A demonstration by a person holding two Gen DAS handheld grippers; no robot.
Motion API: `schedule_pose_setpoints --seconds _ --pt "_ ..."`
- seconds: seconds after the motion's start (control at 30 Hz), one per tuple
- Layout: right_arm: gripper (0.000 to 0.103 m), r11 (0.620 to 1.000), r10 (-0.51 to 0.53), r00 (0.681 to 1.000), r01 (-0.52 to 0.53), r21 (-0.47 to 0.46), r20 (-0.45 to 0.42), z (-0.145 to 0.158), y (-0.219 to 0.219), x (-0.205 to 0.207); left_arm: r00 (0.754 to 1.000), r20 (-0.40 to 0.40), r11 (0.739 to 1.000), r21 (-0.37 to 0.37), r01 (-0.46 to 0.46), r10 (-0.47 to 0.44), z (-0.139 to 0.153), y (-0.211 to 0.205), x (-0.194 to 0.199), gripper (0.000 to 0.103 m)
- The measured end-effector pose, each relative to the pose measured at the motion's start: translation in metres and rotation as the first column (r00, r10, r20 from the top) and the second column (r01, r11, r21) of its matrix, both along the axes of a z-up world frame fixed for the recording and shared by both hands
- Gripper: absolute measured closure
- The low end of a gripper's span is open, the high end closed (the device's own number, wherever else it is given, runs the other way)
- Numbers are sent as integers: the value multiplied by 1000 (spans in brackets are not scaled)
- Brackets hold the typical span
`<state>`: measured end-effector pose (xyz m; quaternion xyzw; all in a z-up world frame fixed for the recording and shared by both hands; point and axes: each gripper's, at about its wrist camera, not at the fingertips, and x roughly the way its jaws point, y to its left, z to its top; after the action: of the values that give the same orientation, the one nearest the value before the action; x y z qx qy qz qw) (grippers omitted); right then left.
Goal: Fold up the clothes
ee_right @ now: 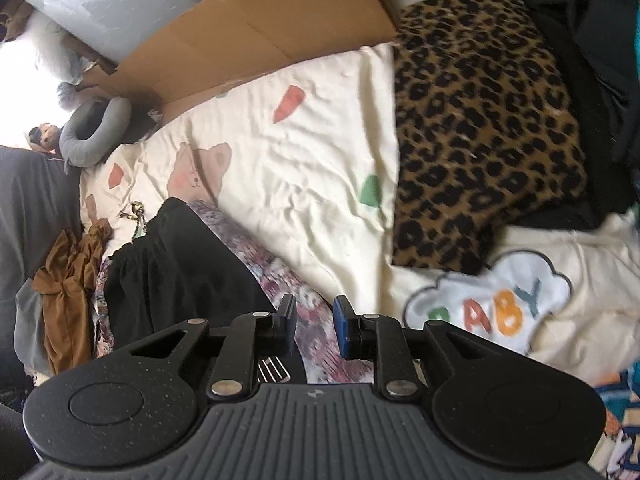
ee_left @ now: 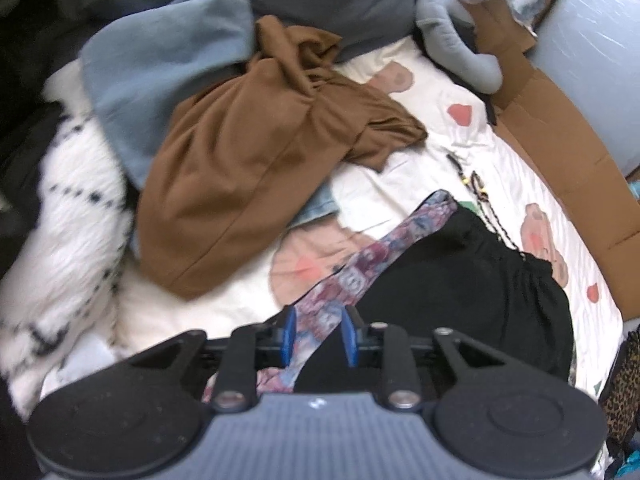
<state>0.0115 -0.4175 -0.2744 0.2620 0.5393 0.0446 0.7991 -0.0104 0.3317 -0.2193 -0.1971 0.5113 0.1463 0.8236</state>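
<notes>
Both grippers (ee_left: 319,334) (ee_right: 315,330) tilt down, parted, over floral-trimmed garment (ee_left: 448,276).

The black garment (ee_left: 460,292) runs beneath the left gripper (ee_left: 319,336) — its near edge hidden.

left gripper (ee_left: 319,336) | black linkage, blue pads, silver screws, ribbed grey body

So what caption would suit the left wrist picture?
Left gripper, jaws apart, straddles the floral-edged black garment on a cartoon-print bedsheet.
</notes>
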Motion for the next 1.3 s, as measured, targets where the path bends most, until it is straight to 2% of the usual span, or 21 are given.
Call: schedule_pose_setpoints --seconds 0.33,0.43,0.5,0.6,0.77,0.87,0.9,0.97,1.1,1.3 --pt "82 996 88 996 -88 0 30 -16 28 58 996 33 997 -8 81 -81 -25 -20 73 75" --pt "82 994 107 993 -108 7 45 -20 39 75 993 51 994 -5 109 -108 -31 -27 95 66" --pt "82 993 121 991 -121 12 53 -24 46 85 990 64 992 -6 123 -122 -35 -31 110 65" --pt "73 988 152 986 -154 18 66 -30 59 98 985 95 990 -7 143 -142 -41 -41 135 64" --pt "72 979 199 977 -202 30 75 -43 82 124 972 172 985 -26 168 -161 -57 -63 185 63" --pt "72 973 226 971 -229 35 83 -51 96 140 960 202 978 -25 205 -196 -65 -83 214 56" --pt "72 971 234 968 -238 38 88 -53 100 145 957 203 976 -13 215 -208 -68 -90 221 54" --pt "64 966 251 963 -256 43 97 -57 107 154 951 206 971 -7 237 -231 -73 -102 239 54" --pt "64 955 289 951 -295 41 110 -61 122 169 942 199 960 -16 280 -271 -81 -123 270 53" --pt "59 926 373 921 -378 24 110 -67 142 188 935 125 943 18 332 -332 -105 -156 310 49"
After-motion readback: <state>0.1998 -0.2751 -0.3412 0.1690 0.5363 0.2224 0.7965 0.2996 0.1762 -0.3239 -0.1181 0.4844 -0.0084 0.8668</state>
